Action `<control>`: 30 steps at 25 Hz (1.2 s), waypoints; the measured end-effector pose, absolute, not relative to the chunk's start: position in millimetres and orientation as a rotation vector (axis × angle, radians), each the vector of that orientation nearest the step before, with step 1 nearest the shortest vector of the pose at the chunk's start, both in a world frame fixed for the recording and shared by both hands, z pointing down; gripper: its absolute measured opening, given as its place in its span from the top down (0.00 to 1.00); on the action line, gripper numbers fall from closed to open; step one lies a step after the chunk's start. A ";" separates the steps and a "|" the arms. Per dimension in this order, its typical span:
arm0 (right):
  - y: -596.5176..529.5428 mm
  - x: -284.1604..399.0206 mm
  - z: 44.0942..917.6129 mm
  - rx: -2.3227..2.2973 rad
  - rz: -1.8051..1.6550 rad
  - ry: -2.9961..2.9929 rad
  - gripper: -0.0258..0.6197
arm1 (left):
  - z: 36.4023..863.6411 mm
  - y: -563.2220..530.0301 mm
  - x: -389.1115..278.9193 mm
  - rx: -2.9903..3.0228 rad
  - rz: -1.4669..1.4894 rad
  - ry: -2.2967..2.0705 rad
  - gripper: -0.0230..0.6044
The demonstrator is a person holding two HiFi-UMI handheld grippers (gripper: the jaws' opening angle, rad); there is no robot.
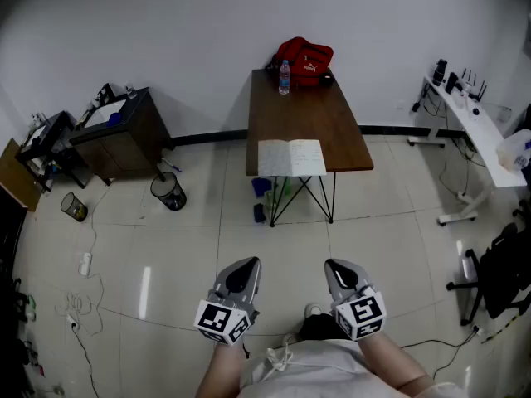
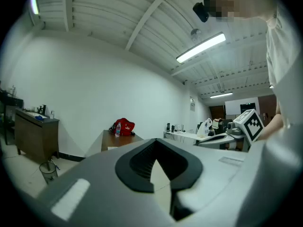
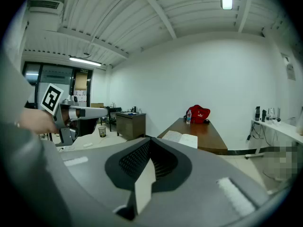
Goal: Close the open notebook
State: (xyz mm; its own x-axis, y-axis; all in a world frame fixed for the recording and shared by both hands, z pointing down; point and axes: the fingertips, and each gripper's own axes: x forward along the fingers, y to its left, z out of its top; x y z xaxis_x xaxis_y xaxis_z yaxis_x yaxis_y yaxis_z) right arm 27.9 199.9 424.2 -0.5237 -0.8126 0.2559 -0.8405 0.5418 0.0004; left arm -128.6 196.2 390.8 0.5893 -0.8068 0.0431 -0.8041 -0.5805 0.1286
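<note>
The open notebook [image 1: 291, 157] lies with white pages up at the near edge of a brown table [image 1: 309, 121], far ahead of me across the tiled floor. In the right gripper view the notebook [image 3: 182, 137] shows on the same table's near end. A red bag [image 1: 304, 59] and a water bottle [image 1: 284, 77] stand at the table's far end. My left gripper [image 1: 241, 274] and right gripper [image 1: 342, 272] are held low in front of me, side by side, well short of the table. Both are shut with nothing between the jaws.
A dark cabinet [image 1: 116, 131] stands at the left wall, with a wire bin [image 1: 168, 192] beside it. A white desk [image 1: 477, 131] and an office chair [image 1: 498, 272] are at the right. Cables [image 1: 79, 305] trail over the floor at the left. Green and blue items [image 1: 265, 193] sit under the table.
</note>
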 end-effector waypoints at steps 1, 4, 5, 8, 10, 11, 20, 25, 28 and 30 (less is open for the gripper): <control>195.2 27.5 424.5 1.390 0.178 -2.555 0.95 | 392.3 192.1 -129.0 2.677 -0.029 -1.367 0.95; 178.4 27.4 426.4 1.385 0.176 -2.565 0.95 | 396.7 178.3 -127.8 2.673 -0.030 -1.360 0.95; 171.6 28.2 427.9 1.386 0.187 -2.571 0.95 | 398.3 173.2 -126.0 2.673 -0.030 -1.353 0.95; 148.3 29.6 433.8 1.386 0.236 -2.594 0.95 | 404.1 155.3 -122.1 2.671 -0.014 -1.343 0.95; 128.7 28.4 438.8 1.371 0.249 -2.602 0.95 | 407.4 137.1 -122.2 2.666 -0.003 -1.354 0.95; 117.6 28.8 441.4 1.363 0.256 -2.605 0.95 | 408.6 125.9 -121.6 2.662 0.002 -1.362 0.95; -9.9 61.2 445.8 1.340 0.297 -2.600 0.95 | 412.5 -8.2 -99.3 2.608 0.012 -1.398 0.95; -81.9 86.3 444.3 1.335 0.298 -2.606 0.95 | 417.2 -74.4 -76.2 2.591 0.028 -1.396 0.95; -114.9 94.3 445.9 1.314 0.304 -2.608 0.95 | 420.5 -102.5 -69.9 2.566 0.031 -1.415 0.95; -134.2 97.0 446.9 1.307 0.304 -2.609 0.95 | 425.0 -117.9 -67.8 2.542 0.029 -1.424 0.95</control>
